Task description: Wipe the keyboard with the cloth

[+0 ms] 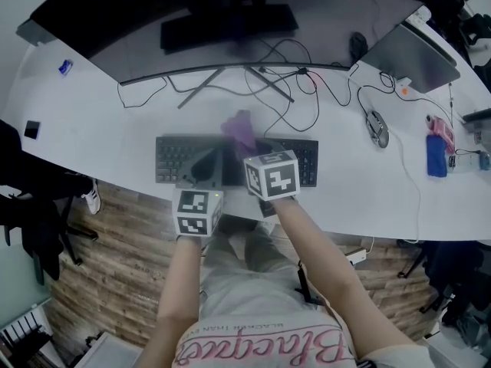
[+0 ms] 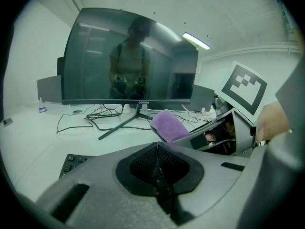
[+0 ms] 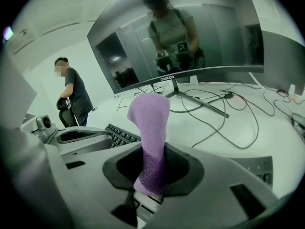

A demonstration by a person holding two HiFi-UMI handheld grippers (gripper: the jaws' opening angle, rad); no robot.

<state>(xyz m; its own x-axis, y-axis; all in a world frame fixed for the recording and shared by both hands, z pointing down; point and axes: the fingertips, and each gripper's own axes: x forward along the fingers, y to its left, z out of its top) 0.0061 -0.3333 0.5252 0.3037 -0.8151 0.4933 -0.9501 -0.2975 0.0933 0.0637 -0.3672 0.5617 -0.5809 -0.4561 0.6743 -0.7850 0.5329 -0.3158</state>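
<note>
1. White counter (image 1: 92, 129) ran across the whole head view and carried everything below.
2. Wide curved monitor (image 2: 95, 56) stood at the far side, screen dark, with loose black cables (image 1: 284, 90) trailing around its stand.
3. Black keyboard (image 1: 176, 159) lay in front of the monitor, near the counter's front edge, with both tools over it.
4. Left hand-held gripper (image 2: 156, 149) sat over the keyboard's left half. Its jaws were closed flat against each other with nothing between them.
5. Right hand-held gripper (image 3: 151, 175) sat over the keyboard's middle, just beside the left one. It was clenched on the cloth, and keys showed directly beneath its jaws.
6. Purple cloth (image 3: 150, 123) was pinched at its lower end. The free end stood up out of the jaws and reached toward the keyboard's far edge. Whether it touched the keys could not be told.
7. Mouse (image 1: 377, 127) lay well apart to the right.
</note>
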